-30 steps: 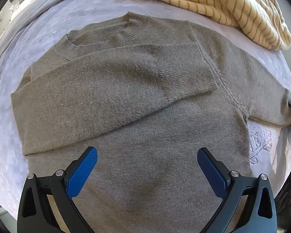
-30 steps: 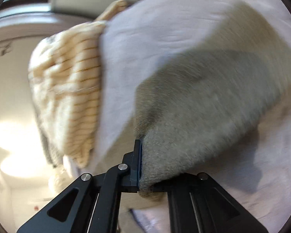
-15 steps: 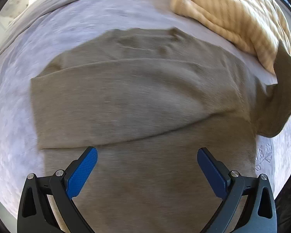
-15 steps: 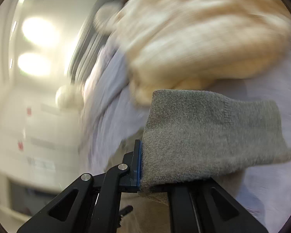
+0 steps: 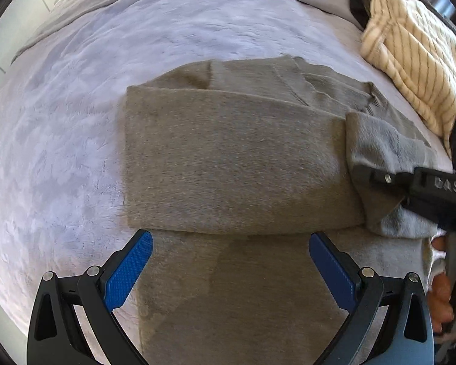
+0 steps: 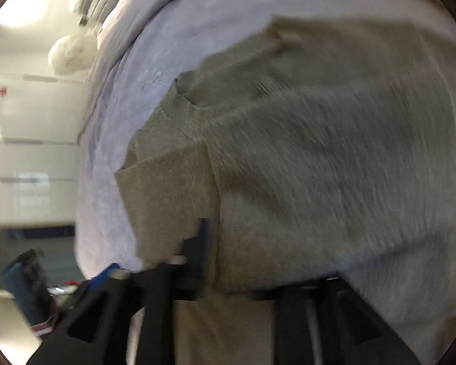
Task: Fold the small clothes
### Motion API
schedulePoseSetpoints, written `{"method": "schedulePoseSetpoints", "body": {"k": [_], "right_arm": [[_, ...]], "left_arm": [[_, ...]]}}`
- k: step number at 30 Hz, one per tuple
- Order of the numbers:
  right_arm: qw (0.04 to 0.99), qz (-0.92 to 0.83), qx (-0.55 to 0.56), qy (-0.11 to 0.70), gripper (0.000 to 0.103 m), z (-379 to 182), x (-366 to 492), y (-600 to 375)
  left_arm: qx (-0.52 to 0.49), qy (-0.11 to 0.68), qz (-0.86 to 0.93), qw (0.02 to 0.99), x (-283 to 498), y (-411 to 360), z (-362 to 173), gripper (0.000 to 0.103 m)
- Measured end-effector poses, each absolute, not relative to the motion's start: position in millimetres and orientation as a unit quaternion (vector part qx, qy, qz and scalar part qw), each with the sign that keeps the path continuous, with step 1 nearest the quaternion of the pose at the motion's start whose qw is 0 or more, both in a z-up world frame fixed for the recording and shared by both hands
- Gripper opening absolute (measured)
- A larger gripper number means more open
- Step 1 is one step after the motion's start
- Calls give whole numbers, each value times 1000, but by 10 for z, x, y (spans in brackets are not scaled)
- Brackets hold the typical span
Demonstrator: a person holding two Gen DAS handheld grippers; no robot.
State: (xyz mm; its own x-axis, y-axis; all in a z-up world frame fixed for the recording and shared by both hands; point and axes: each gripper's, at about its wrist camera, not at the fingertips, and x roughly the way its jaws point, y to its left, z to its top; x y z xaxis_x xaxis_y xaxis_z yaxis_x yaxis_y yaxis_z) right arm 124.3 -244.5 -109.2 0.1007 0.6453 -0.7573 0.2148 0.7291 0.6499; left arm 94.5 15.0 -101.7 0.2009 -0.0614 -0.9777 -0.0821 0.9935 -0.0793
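One grey sweater (image 5: 228, 164) lies on the lilac bedspread (image 5: 60, 152), one striped cream garment (image 5: 410, 57) beyond it.
The left gripper (image 5: 228, 267) hangs spread wide above the sweater, empty; the right gripper (image 6: 258, 261) has just been opening, sleeve cuff (image 6: 167, 200) between its jaws.

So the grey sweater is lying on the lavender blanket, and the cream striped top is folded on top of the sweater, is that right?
Not quite. In the left wrist view the cream striped top lies on the lavender blanket beside the grey sweater, not on top of it. The sweater does lie on the blanket.
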Motion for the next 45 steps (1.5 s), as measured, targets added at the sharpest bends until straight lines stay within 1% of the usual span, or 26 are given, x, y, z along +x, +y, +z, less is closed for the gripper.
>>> {"method": "schedulePoseSetpoints", "body": {"k": [1,3,4,5,6,7,8,11,14,16,18,21,23,24,25,27,30,34,36,37,38,39,40,41,43,45], "right_arm": [[672,153,343,638,68,-1046,1204,-2524],[692,128,345,622,68,-988,1249,-2634],[700,113,349,613,66,-963,1264,-2682],[705,102,353,606,48,-955,1276,-2716],[710,88,353,603,32,-958,1318,-2723],[712,84,347,604,9,-945,1353,-2712],[719,92,334,602,8,-924,1397,-2646],[743,144,262,599,8,-816,1469,-2355],[730,219,194,618,9,-799,1484,-1837],[715,239,133,643,13,-885,1408,-1490],[694,246,111,667,16,-983,1307,-1325],[681,244,144,676,28,-1018,1163,-1442],[674,235,169,679,52,-1014,1036,-1645],[674,224,179,681,56,-999,941,-1807],[676,213,181,681,57,-990,878,-1927],[674,183,200,687,57,-1006,744,-2225],[662,124,291,680,57,-1066,547,-2790],[651,51,424,628,58,-1203,420,-3376],[644,32,462,609,58,-1194,336,-3561],[642,26,471,604,55,-1183,334,-3644],[645,19,473,600,29,-1158,328,-3758],[651,15,465,600,8,-1136,351,-3759],[659,15,455,599,6,-1080,370,-3776],[668,21,450,593,6,-1012,362,-3839],[687,34,422,591,6,-878,360,-3965],[695,32,391,603,6,-859,355,-4033]], "left_arm": [[-61,631,5,773,951,171,-1029,103],[-78,627,-3,775,968,228,-1057,103],[-90,625,-9,775,974,267,-1070,103],[-102,623,-14,775,974,298,-1072,103],[-120,620,-21,775,987,356,-1085,103],[-131,617,-25,775,984,358,-1066,103],[-149,612,-33,776,993,397,-1059,103],[-219,595,-63,771,1020,546,-1031,103],[-293,577,-97,756,1092,698,-1071,103],[-323,572,-103,747,1134,743,-1108,103],[-346,572,-103,737,1171,778,-1183,103],[-363,579,-98,724,1196,765,-1308,103],[-360,585,-96,720,1222,722,-1385,103],[-358,587,-97,719,1219,696,-1404,103],[-356,588,-98,719,1213,675,-1414,103],[-354,589,-99,719,1219,645,-1432,103],[-357,587,-98,720,1237,651,-1448,103],[-349,586,-86,726,1338,669,-1483,103],[-333,588,-71,734,1399,659,-1485,103],[-328,587,-67,737,1420,651,-1477,97],[-316,590,-56,741,1439,642,-1463,77],[-304,593,-50,744,1440,655,-1455,60],[-293,597,-45,746,1438,667,-1450,22],[-288,601,-45,744,1428,685,-1442,11],[-302,587,-58,749,1338,744,-1354,11],[-285,581,-71,759,1228,723,-1256,11]]}}
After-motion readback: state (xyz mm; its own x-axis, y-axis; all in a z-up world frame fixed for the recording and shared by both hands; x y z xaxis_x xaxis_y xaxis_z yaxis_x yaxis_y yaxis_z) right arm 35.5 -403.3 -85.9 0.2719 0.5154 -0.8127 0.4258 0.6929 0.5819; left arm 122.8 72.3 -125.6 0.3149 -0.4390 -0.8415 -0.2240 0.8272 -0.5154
